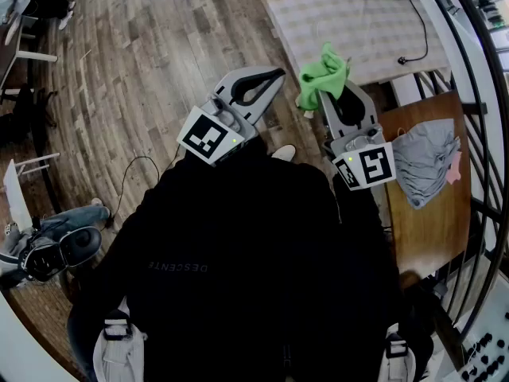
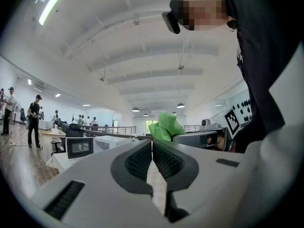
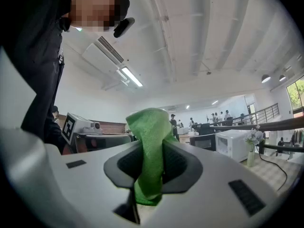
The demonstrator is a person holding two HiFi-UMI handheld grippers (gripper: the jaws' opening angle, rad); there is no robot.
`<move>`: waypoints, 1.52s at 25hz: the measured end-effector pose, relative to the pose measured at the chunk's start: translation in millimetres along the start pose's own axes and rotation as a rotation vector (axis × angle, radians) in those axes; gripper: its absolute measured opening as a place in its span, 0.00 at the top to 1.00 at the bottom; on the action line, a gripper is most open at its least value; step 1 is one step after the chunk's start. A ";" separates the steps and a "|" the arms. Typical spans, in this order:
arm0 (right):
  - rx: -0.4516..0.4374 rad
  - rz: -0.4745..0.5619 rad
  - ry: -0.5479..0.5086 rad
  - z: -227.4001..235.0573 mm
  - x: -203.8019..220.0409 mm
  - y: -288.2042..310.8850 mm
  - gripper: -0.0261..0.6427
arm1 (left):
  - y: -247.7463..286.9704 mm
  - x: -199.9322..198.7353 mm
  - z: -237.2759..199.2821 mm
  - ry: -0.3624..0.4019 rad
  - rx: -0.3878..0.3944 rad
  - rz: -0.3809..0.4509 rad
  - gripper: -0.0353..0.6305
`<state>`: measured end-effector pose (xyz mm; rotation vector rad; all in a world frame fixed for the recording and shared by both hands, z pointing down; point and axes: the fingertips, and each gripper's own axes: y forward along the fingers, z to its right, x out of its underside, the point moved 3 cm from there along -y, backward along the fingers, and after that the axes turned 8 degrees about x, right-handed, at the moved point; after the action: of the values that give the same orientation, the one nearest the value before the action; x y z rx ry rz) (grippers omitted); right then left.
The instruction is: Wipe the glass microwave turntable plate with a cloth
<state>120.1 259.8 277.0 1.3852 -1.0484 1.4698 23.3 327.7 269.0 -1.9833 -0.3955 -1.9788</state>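
The green cloth point(image 3: 148, 127) is clamped between the jaws of the right gripper point(image 3: 151, 147). It is pinched at its middle: a bunched fold stands up past the jaw tips and a loose tail hangs down behind the pads. In the head view the right gripper point(image 1: 332, 92) is held up in front of the person's black top point(image 1: 238, 253), and the cloth point(image 1: 322, 76) sticks out from the end of it.

The jaws of the left gripper point(image 2: 152, 142) are closed together with nothing between them. Seen from the head, the left gripper point(image 1: 269, 78) is raised just beside the right one, the two apart and not touching. The left gripper view shows the cloth point(image 2: 166, 126) just past its own jaw tips, sitting on the right gripper point(image 2: 204, 137).

No view shows the glass plate. A white microwave point(image 3: 232, 144) stands on a desk well beyond the right gripper, with a small vase of flowers point(image 3: 251, 148) just beside it.

Below the person is a wooden floor point(image 1: 143, 54). To the right, a wooden desk point(image 1: 417, 237) holds a crumpled grey cloth point(image 1: 425, 161). Farther ahead, a desk with a checked cover point(image 1: 350, 22) carries a black cable point(image 1: 419, 34). A dark railing point(image 1: 477, 94) curves past on the right.
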 end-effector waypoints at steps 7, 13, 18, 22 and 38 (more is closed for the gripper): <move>-0.007 -0.015 0.003 8.4 5.2 -0.8 0.82 | 10.1 3.4 1.3 -0.007 0.002 -0.017 0.91; -0.025 -0.019 0.008 9.8 5.9 1.2 0.81 | 14.8 7.3 -1.7 -0.017 0.006 -0.017 0.91; -0.028 -0.028 0.030 8.7 6.7 1.8 0.81 | 14.4 8.1 -0.5 -0.023 0.010 -0.029 0.91; -0.016 -0.032 0.042 16.5 8.7 0.4 0.81 | 17.8 5.4 -1.4 -0.010 0.010 -0.016 0.91; 0.087 -0.043 0.065 61.8 7.6 8.0 0.81 | 63.9 -1.5 -26.5 0.017 0.089 -0.014 0.91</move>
<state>130.6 198.6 286.9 1.4022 -0.9185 1.5346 25.0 258.6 265.9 -1.9133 -0.4860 -1.9497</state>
